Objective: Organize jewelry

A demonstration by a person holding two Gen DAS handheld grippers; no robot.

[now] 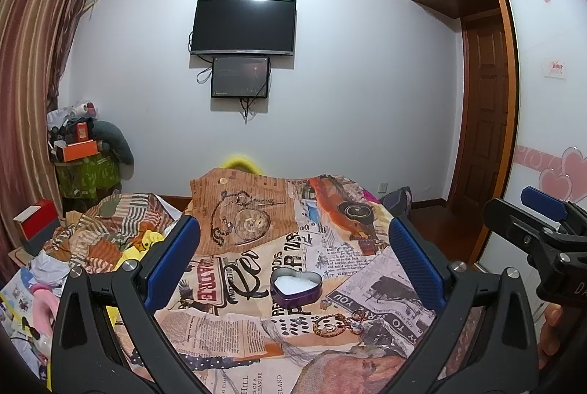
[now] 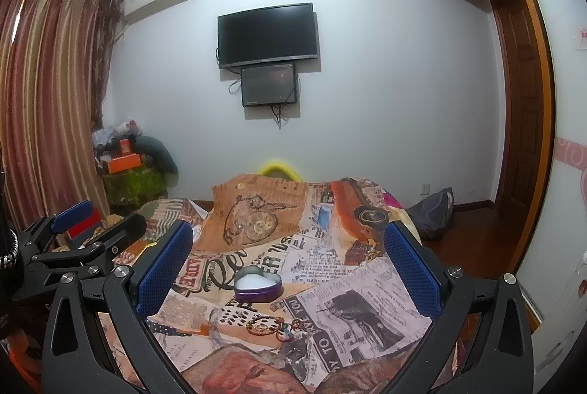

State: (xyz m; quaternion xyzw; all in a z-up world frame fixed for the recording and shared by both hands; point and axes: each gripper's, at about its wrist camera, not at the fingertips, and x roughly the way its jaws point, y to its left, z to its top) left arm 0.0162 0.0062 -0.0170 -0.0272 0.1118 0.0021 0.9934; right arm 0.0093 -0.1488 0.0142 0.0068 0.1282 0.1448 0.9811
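Nearest the cameras, the left gripper [image 1: 293,262] and the right gripper [image 2: 290,265] both hang above the bed with jaws spread wide and nothing between them; their ribbed blue pads [image 1: 172,258] look rubbery against the matte black plastic arms; each gripper also shows at the edge of the other's view, well clear of the jewelry.

Just beyond the fingertips, a small cluster of jewelry [image 1: 335,322] lies loose on the bedspread [image 1: 385,284]: a round amber-and-gold hoop, perhaps a bangle or pendant, with smaller ringlike pieces just beside it, too small to tell apart; these look hard, glossy and light, likely to slide on cloth.

A little farther sits the heart-shaped tin [image 1: 296,287], lidless, with purple metal walls and a white, grainy-looking lining inside; no jewelry is visible in it, so I judge the task barely begun, with every piece left to pick up and drop in.

The bedspread is soft, rumpled fabric printed with newspaper collage and a pocket watch; a striped cloth [image 1: 110,229] is bunched on the left.

Far back, a dark television [image 1: 244,27] hangs on the pale wall.
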